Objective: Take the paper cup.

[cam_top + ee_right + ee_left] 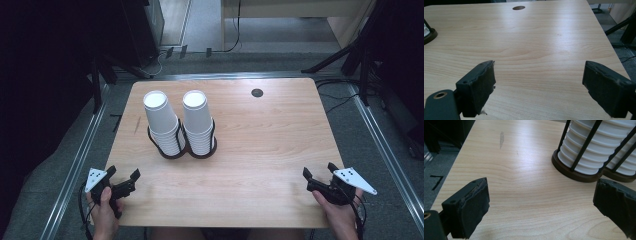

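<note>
So I've got both grippers parked at the near edge of the light wooden table, one at each corner. The left gripper has its jaws spread wide with bare tabletop between them, gripping nothing. Same story for the right gripper: jaws apart, nothing in them, just wood grain ahead.

Nearest to my left one are the two stacks of white paper cups. The left cup stack and the right cup stack both stand upside down, closed bottoms up, so the long axis runs vertical, though the left one looks tilted a bit to the left up top. Each sits inside a black wire cup holder with a dark round base, the two rings touching side by side, left of the table's middle.

From the left gripper view, the holder's upright black wires run in front of the cup rims. Farther back there's a small dark round hole in the tabletop, well apart from the cups.
</note>
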`<state>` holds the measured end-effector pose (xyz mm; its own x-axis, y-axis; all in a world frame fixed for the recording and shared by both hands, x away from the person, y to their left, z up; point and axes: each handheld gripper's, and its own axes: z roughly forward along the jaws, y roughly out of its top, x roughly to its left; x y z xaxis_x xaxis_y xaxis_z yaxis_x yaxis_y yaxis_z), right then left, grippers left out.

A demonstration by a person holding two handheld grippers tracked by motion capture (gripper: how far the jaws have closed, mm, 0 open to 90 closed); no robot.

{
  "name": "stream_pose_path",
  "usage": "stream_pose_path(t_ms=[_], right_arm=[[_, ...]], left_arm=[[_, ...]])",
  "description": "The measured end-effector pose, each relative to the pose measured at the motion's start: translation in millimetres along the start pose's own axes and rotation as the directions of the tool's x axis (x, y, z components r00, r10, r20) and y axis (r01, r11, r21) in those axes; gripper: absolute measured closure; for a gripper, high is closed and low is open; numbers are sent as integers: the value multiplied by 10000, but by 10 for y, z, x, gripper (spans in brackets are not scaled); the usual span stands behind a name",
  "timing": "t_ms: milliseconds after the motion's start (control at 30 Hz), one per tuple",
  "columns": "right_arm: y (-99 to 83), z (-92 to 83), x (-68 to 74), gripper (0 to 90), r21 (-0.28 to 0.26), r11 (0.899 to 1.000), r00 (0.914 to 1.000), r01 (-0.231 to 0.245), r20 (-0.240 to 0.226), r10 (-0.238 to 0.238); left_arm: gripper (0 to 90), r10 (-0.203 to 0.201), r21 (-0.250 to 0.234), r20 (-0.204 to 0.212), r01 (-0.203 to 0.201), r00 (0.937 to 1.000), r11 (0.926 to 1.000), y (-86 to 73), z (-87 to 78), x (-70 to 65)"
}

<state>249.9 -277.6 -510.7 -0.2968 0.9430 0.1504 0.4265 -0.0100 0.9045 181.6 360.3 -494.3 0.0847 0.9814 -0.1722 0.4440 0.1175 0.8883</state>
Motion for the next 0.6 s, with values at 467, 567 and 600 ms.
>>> stream_pose_path(t_ms=[467, 567, 600], right_arm=[[169, -23, 193, 121, -171, 9997, 9993, 170, -337, -176], [277, -10, 329, 125, -247, 9993, 9978, 289, -593, -303], [304, 2, 361, 126, -254, 9990, 9970, 376, -664, -392]], left_arm=[[6, -3, -7, -2, 3, 10000, 10000, -5, -4, -3], [6, 15, 4, 10, -15, 10000, 10000, -5, -4, -3], [6, 18, 9, 22, -18, 10000, 10000, -4, -3, -3]])
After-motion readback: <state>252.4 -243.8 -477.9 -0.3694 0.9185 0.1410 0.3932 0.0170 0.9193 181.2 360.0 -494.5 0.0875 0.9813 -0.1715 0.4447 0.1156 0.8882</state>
